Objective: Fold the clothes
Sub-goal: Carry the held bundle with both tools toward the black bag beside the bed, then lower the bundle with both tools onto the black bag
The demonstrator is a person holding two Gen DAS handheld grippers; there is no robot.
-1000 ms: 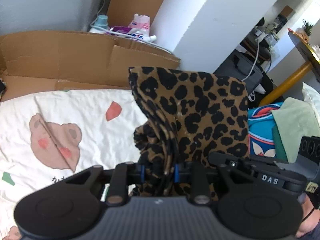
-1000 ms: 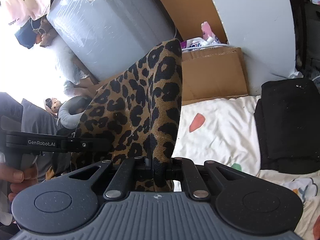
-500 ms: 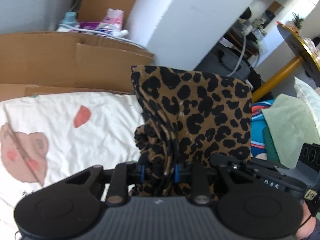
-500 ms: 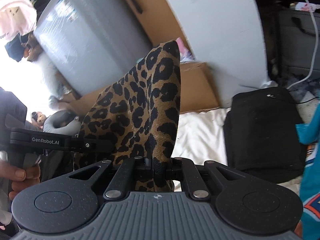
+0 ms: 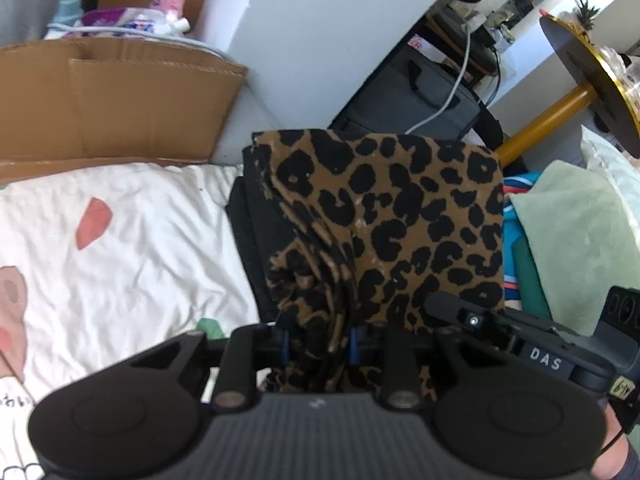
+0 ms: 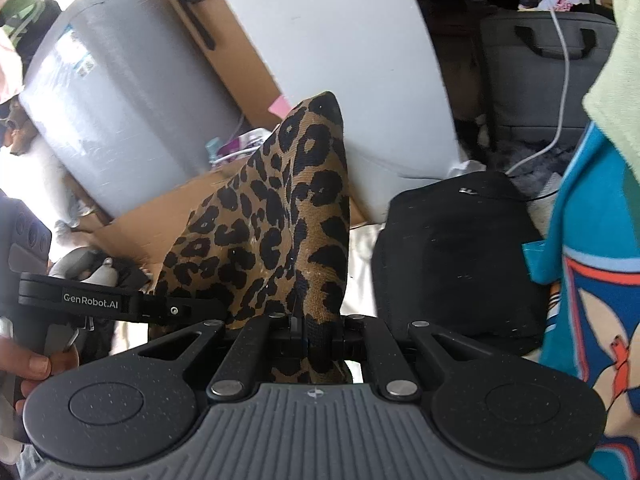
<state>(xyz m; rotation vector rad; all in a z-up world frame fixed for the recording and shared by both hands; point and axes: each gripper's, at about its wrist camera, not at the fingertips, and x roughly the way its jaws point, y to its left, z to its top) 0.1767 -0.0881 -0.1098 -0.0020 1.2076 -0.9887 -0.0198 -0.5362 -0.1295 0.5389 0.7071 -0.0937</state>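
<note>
A folded leopard-print garment (image 5: 396, 216) hangs in the air between my two grippers. My left gripper (image 5: 318, 346) is shut on a thick bunch of its folds at one end. My right gripper (image 6: 316, 334) is shut on the other end, where the leopard-print garment (image 6: 280, 224) rises as a peak in front of the camera. The garment hovers over a folded black garment (image 6: 456, 256), whose edge (image 5: 252, 240) shows beside the leopard cloth on the white printed bedsheet (image 5: 120, 240). Each gripper appears in the other's view, held by a hand (image 6: 28, 364).
Folded blue and green clothes (image 5: 568, 232) are stacked to the right of the black one. Cardboard (image 5: 120, 100) lines the far edge of the bed, with bottles behind it. A white pillar (image 6: 352, 60), a grey bag (image 6: 544, 68) and a round yellow-legged table (image 5: 592, 56) stand beyond.
Both grippers have carried the leopard garment rightward across the bed and a little lower. It now hangs over the folded black garment, with the blue and green stack closer.
</note>
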